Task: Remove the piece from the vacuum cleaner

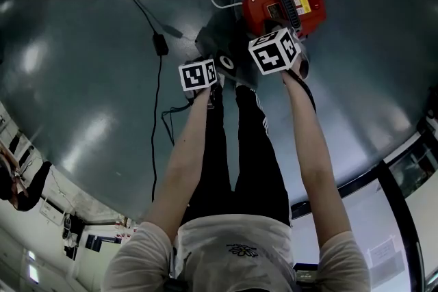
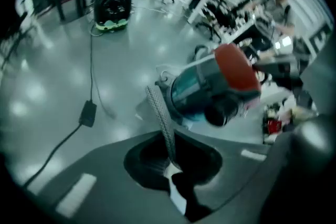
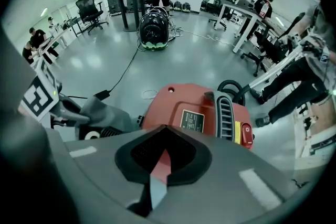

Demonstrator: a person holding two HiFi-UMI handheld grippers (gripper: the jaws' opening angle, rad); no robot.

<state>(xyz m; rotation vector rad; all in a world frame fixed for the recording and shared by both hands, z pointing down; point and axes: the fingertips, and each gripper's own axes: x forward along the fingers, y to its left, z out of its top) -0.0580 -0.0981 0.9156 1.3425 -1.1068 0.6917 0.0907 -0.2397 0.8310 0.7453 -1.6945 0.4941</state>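
The red vacuum cleaner (image 1: 284, 3) lies on the grey floor just beyond both grippers. In the left gripper view its grey and teal barrel and red end (image 2: 220, 81) fill the middle right. My left gripper (image 2: 169, 160) is shut on a grey ribbed strip (image 2: 159, 113), which runs up from the jaws towards the vacuum's front. My right gripper (image 3: 160, 165) is shut with nothing in it and hovers right over the red body (image 3: 194, 113), near its black vent and red switch. In the head view the left gripper (image 1: 209, 72) and right gripper (image 1: 277, 51) are close together.
A black cable with a power brick (image 1: 159, 44) trails across the floor on the left. A black round machine with a green base (image 3: 153, 29) stands further off, in front of a table. Desks, chairs and several people line the room's edges; a seated person's legs (image 3: 299, 81) are at the right.
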